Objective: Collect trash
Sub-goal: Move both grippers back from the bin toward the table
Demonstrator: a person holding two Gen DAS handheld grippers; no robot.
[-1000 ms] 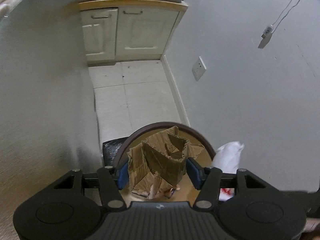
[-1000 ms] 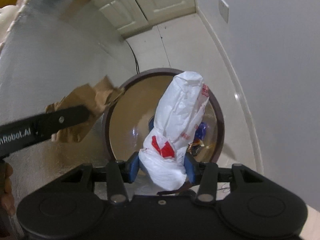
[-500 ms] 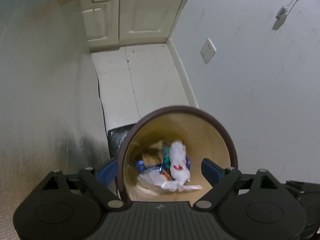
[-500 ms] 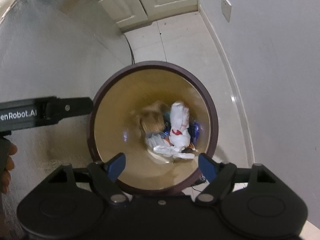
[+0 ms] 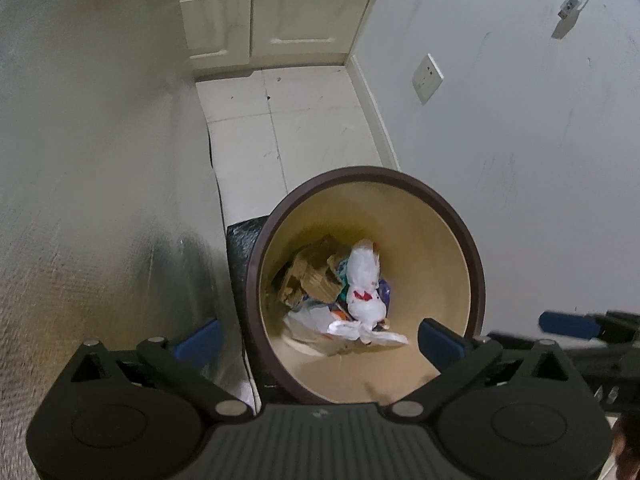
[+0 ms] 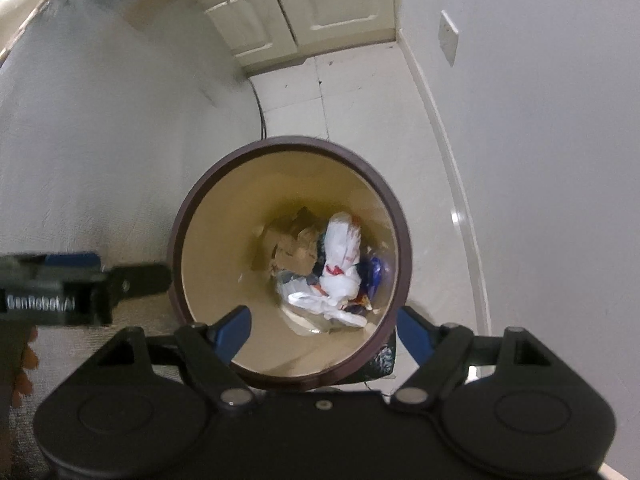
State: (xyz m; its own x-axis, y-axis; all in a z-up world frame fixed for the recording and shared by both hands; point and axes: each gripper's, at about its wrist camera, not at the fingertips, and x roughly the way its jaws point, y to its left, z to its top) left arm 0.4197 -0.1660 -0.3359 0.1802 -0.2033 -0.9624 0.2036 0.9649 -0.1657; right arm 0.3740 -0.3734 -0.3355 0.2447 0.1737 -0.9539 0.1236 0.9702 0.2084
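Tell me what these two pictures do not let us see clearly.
- Bottom of the bin: both views, covered by the cardboard, the white bag and other wrappers.
- Blue wrapper: too small and dark to read.
- Black thing behind the bin: left view, mostly hidden by the rim.
- Near side of the bin: both views, hidden by the tool bodies.
- Hand: right view, cut off by the edge.

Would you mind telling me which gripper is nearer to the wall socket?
Right. The right gripper hangs over the bin on the socket's side; the left gripper is over the far rim.
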